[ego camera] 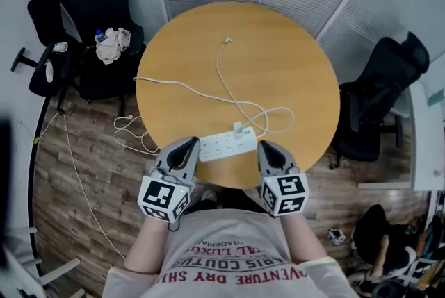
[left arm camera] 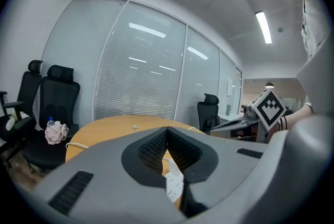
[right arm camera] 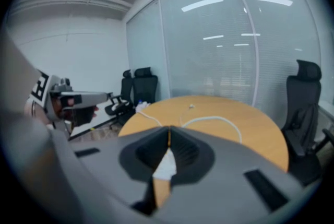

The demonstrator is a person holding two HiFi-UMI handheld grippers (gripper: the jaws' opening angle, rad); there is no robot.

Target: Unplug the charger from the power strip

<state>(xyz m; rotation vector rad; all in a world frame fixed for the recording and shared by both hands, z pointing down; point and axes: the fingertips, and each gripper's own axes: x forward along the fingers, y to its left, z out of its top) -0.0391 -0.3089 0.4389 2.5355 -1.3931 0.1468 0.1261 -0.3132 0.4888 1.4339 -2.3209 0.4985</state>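
Note:
A white power strip lies near the front edge of the round wooden table. A small white charger is plugged into its far side, and its white cable loops across the tabletop. My left gripper hovers at the strip's left end and my right gripper at its right end. In the left gripper view the left gripper is shut and empty, with the power strip showing below its jaws. The right gripper is shut and empty too, above the power strip.
Black office chairs stand at the left, one holding a cloth and a bottle. Another black chair stands at the right. The strip's own cord runs off the table's left edge to the wooden floor. Glass walls with blinds lie behind.

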